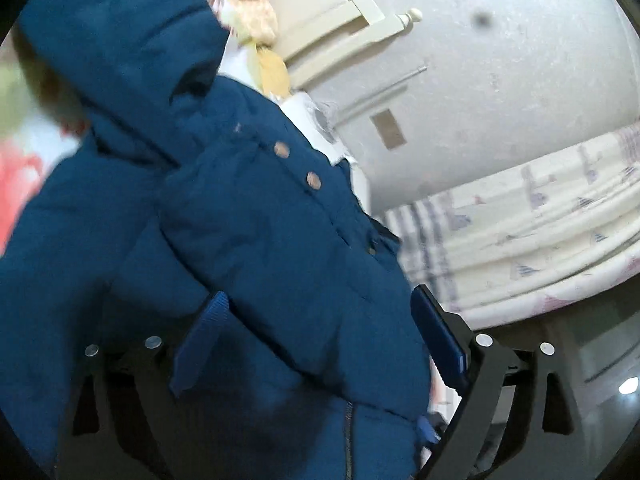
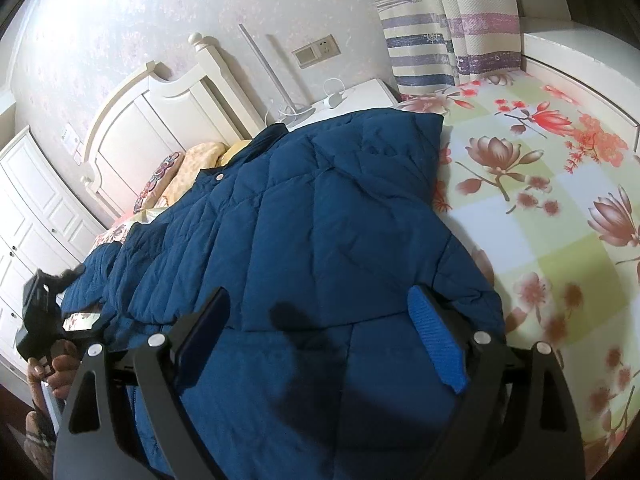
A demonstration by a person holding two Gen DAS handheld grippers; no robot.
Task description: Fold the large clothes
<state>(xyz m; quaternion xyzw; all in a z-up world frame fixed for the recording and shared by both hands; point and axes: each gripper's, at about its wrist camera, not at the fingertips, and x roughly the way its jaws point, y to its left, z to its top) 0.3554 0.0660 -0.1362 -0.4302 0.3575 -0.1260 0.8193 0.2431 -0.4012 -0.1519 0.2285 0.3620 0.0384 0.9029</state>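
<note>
A large dark blue quilted jacket point(image 2: 312, 240) lies spread on a bed with a floral sheet point(image 2: 560, 208). My right gripper point(image 2: 320, 320) is open, its blue pads point(image 2: 436, 344) spread over the jacket's near part. In the left wrist view the jacket point(image 1: 240, 220) fills the frame, with its copper snap buttons point(image 1: 314, 180) and its hood at the upper left. My left gripper point(image 1: 320, 328) is open with jacket fabric bulging between its pads point(image 1: 436, 340). The left gripper also shows in the right wrist view point(image 2: 44, 312) at the jacket's left edge, held by a hand.
A white headboard point(image 2: 160, 120) and patterned pillows point(image 2: 188, 168) are at the bed's head. A white nightstand point(image 2: 360, 92) with a lamp and cable stands by the striped curtain point(image 2: 432, 40). White wardrobe doors point(image 2: 32, 216) are at the left.
</note>
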